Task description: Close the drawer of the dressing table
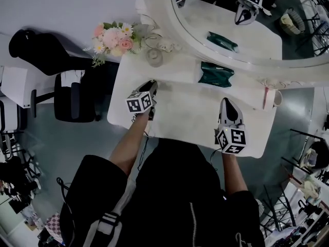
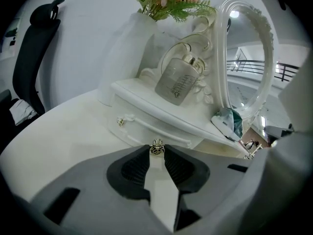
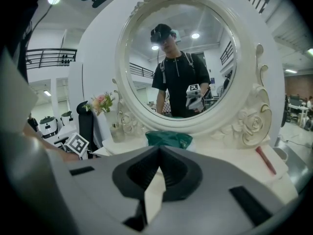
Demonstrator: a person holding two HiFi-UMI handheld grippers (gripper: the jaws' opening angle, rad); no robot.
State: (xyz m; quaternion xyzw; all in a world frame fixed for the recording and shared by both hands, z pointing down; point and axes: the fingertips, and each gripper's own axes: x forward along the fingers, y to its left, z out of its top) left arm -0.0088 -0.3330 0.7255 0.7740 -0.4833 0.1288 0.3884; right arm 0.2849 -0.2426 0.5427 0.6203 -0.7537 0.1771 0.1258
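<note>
The white dressing table (image 1: 180, 118) stands below me, with its low drawer unit (image 2: 142, 112) at the back left. In the left gripper view a small metal knob (image 2: 157, 147) sits right between my jaw tips. My left gripper (image 2: 157, 150) is shut on this knob, in front of the drawer front. A second knob (image 2: 120, 122) shows further left on that front. In the head view the left gripper (image 1: 152, 85) points at the unit under the glass bottle. My right gripper (image 1: 226, 104) hovers over the tabletop's right part, shut with nothing in it (image 3: 159, 150).
A round mirror (image 1: 241, 19) rises at the back. A perfume bottle (image 2: 178, 82), a flower bunch (image 1: 114, 39) and a green pouch (image 1: 216, 73) rest on the upper shelf. A mug (image 1: 274, 98) stands at the right. A black chair (image 1: 46, 53) is on the left.
</note>
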